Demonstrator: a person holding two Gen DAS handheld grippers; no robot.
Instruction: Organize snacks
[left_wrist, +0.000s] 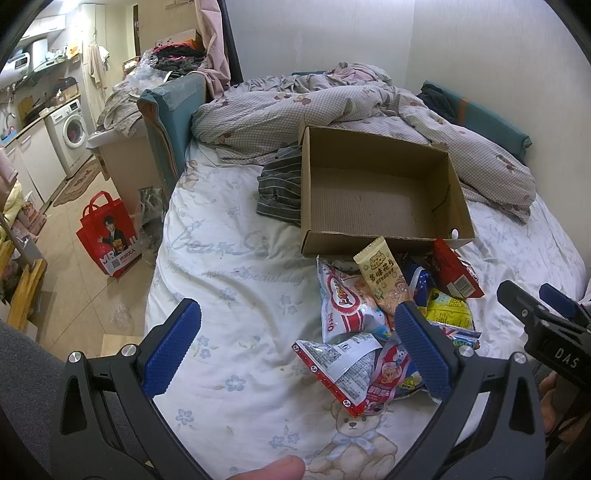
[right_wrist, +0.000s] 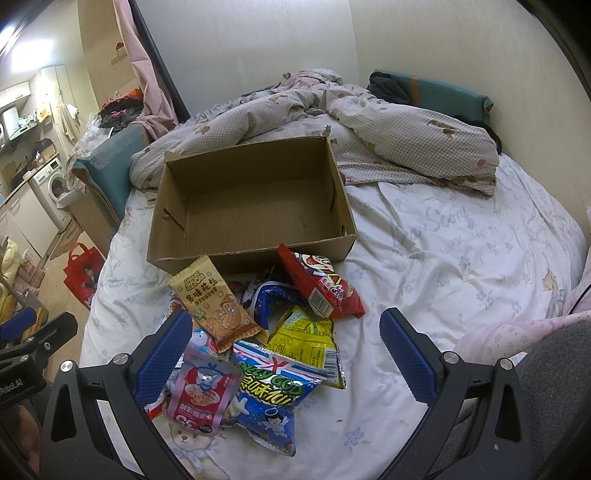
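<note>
Both tongs released, jaws spread wide, grasping nothing. Left tongs (left_wrist: 297, 345) hovering over the bed (left_wrist: 236, 280), just left of the snack pile, right pad overlapping the pile's edge in view. Right tongs (right_wrist: 286, 354) poised above the pile's near side, with the blue packet (right_wrist: 271, 402) and pink packet (right_wrist: 201, 398) lying between the pads. Right tongs also visible at the far right of the left view (left_wrist: 535, 306), left tongs at the far left edge of the right view (right_wrist: 26, 332).

Open cardboard box (right_wrist: 255, 206) sitting on the bed beyond the pile, nothing inside, near wall touching the topmost snacks. Leaning against that wall: tan peanut packet (right_wrist: 212, 306) and red packet (right_wrist: 319, 282). Below these, a yellow packet (right_wrist: 306, 339) and a dark blue packet (right_wrist: 271, 295), all heaped and overlapping. In the left view, a white-and-red packet (left_wrist: 343, 302) at the pile's left edge and a white packet with red border (left_wrist: 343, 365) nearest the camera.

Striped cloth (left_wrist: 280, 184) lying just left of the box, touching it. Rumpled quilt (left_wrist: 351, 107) bunched behind the box against the wall. Red bag (left_wrist: 107, 232) standing on the floor beside the bed. Fingertip (left_wrist: 273, 469) showing at the bottom edge of the left view.
</note>
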